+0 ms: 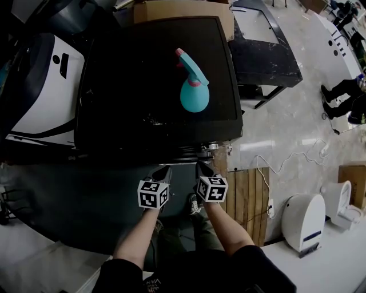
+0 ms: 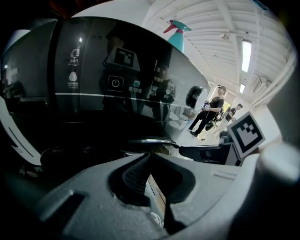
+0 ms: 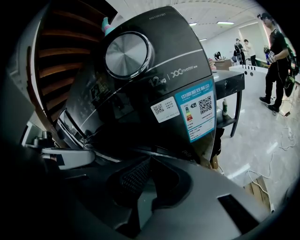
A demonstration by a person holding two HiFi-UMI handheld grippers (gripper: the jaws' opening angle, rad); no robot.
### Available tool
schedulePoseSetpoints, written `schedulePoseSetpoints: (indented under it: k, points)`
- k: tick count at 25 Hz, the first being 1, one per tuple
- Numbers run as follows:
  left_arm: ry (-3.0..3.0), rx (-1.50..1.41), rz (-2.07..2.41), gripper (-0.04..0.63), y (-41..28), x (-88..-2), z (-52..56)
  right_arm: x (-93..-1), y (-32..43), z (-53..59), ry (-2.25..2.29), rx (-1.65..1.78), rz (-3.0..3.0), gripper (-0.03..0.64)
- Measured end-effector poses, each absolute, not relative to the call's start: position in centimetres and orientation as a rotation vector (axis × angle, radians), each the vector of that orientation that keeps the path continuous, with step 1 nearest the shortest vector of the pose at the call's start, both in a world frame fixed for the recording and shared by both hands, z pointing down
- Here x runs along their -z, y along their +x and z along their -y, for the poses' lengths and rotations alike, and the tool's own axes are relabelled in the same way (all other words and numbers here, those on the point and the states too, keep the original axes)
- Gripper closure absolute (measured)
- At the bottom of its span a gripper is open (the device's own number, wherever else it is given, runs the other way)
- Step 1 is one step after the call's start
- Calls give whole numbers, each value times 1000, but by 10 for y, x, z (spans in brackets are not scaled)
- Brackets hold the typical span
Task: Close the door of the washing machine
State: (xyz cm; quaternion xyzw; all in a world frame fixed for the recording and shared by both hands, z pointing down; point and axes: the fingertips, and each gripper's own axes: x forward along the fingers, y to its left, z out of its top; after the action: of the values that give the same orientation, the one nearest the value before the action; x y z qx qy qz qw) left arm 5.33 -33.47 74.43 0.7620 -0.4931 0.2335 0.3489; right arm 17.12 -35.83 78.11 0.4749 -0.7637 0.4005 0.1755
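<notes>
Grey fingers (image 2: 133,172) — left gripper (image 2: 150,155), right gripper (image 3: 151,160) — closed, empty.

- Teal spray bottle (image 1: 193,86), pink trigger, upright.
- Cardboard box (image 1: 171,8) behind it.
- Black table (image 1: 269,57) to rt.
- White cable (image 1: 286,163) on floor (image 1: 286,126), nr wooden pallet (image 1: 249,200).
- Person (image 3: 276,61) standing in bkgd, dark clothes.

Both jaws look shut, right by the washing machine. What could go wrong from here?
1. The spray bottle stands loose on the washing machine; a hard shove might tip it over.
2. The left gripper and right gripper have shut, empty jaws, so they can only push and may slip on the glossy front panel.
3. A white cable trails nearby: a possible trip hazard.
</notes>
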Motion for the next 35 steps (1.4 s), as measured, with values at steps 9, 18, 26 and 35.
schedulePoseSetpoints:
  k: [9,18,26,35]
  points:
    - [1979,-599,1347,584,41,-741,342,-781,170,362,1316,-1137,2181,615]
    - [1961,-581,1338,584,41,-742,343,-783,171,363,1339,-1123,2180,614]
    - [1969,-594,1340,584,41,-743,346,-781,170,370,1350,-1080,2186,614]
    - [1985,-619,1336,584,42,-744,348,-780,170,372,1304,-1075,2233,615]
